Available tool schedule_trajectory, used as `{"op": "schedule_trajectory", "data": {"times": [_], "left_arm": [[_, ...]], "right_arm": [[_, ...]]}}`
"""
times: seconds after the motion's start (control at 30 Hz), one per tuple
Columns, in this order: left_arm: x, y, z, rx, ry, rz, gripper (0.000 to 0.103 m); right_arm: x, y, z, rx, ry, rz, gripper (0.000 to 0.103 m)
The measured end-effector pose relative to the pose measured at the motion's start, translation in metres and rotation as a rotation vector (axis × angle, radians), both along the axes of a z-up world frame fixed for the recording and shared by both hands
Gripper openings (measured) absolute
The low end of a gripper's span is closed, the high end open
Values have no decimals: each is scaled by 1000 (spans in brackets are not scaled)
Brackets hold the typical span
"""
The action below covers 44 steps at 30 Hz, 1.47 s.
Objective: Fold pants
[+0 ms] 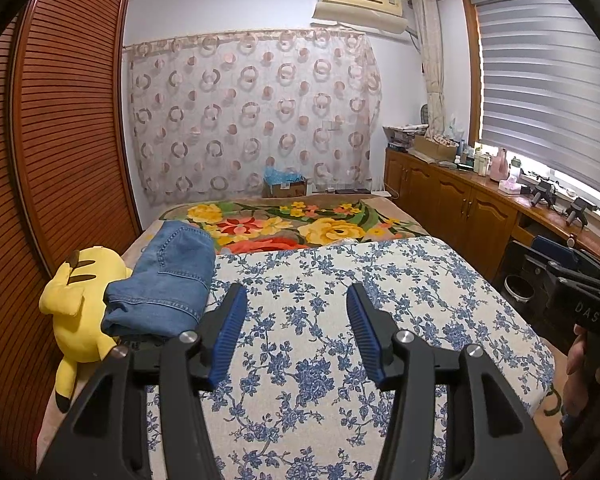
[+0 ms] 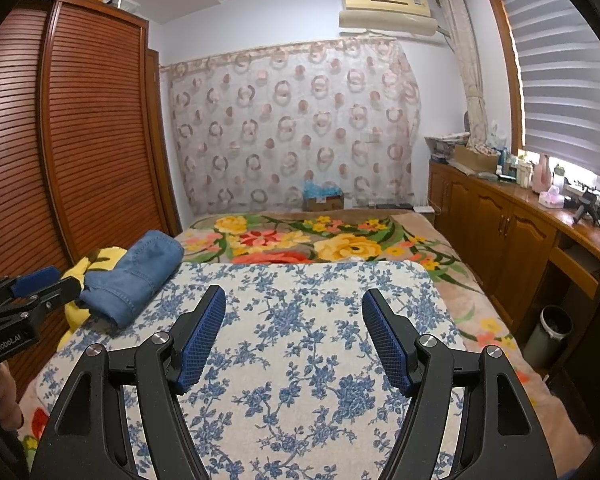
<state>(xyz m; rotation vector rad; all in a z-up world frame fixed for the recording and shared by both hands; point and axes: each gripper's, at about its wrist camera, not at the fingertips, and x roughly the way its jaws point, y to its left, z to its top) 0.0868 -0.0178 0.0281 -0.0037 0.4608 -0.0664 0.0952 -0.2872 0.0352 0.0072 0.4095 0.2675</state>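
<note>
Evidently the folding looks finished: the jeans (image 1: 162, 280) lie as a compact folded bundle ahead and left of the left gripper (image 1: 296, 332), against a yellow plush toy (image 1: 78, 308), while both it and the right gripper (image 2: 294, 336) hover empty, jaws apart, over the floral pad (image 2: 300, 360).

To my left a slatted wooden wardrobe (image 1: 60, 120); ahead, a circle-patterned curtain (image 1: 252, 112) under a wall air conditioner (image 1: 360, 4). To my right, wooden cabinets (image 1: 452, 196) below a blind-covered window (image 1: 548, 80).

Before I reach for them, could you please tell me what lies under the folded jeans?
The folded jeans rest partly on the yellow plush toy and partly on the blue-flowered cloth. What lies under their middle is covered.
</note>
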Motion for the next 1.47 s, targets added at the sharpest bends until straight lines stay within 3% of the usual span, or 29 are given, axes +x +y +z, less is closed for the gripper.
{"op": "schedule_trajectory", "data": {"times": [1.47], "left_arm": [[-1, 1, -2, -1, -2, 0, 56]], "right_arm": [[0, 0, 0, -2, 2, 1, 73]]}}
